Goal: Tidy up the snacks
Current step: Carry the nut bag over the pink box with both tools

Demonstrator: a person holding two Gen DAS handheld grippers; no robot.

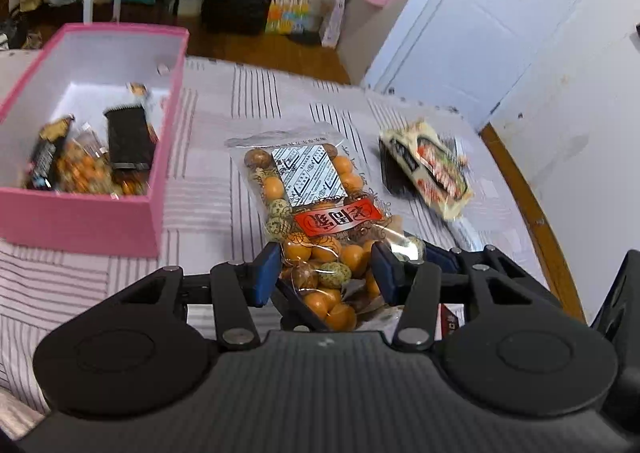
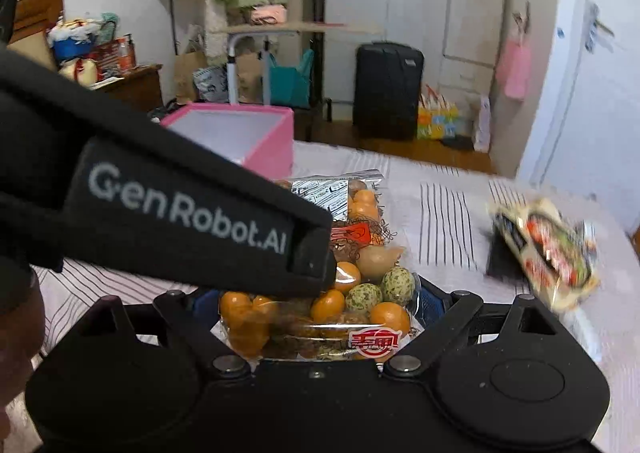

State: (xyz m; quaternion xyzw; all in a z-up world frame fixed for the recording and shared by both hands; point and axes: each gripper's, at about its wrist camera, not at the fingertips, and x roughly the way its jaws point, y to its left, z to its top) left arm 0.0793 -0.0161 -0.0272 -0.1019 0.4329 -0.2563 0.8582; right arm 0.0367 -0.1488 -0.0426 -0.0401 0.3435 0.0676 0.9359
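Left wrist view, left hand-held gripper (image 1: pixel 326 273) clamped on clear bag of coated nuts (image 1: pixel 308 193), pink box (image 1: pixel 80 221) ahead-left on striped bed sheet (image 1: pixel 208 173), right wrist view, right hand-held gripper (image 2: pixel 316 303) spread wide around bag's lower end, grip unclear, noodle packet (image 2: pixel 548 253) ahead-right.

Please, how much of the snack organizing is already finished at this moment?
Done: several packets already lie inside the pink box. In hand: the clear bag of coated nuts sits between the jaws of both the left gripper and the right gripper, not yet in the box. Left: that bag and the noodle packet, which is on the striped cloth.
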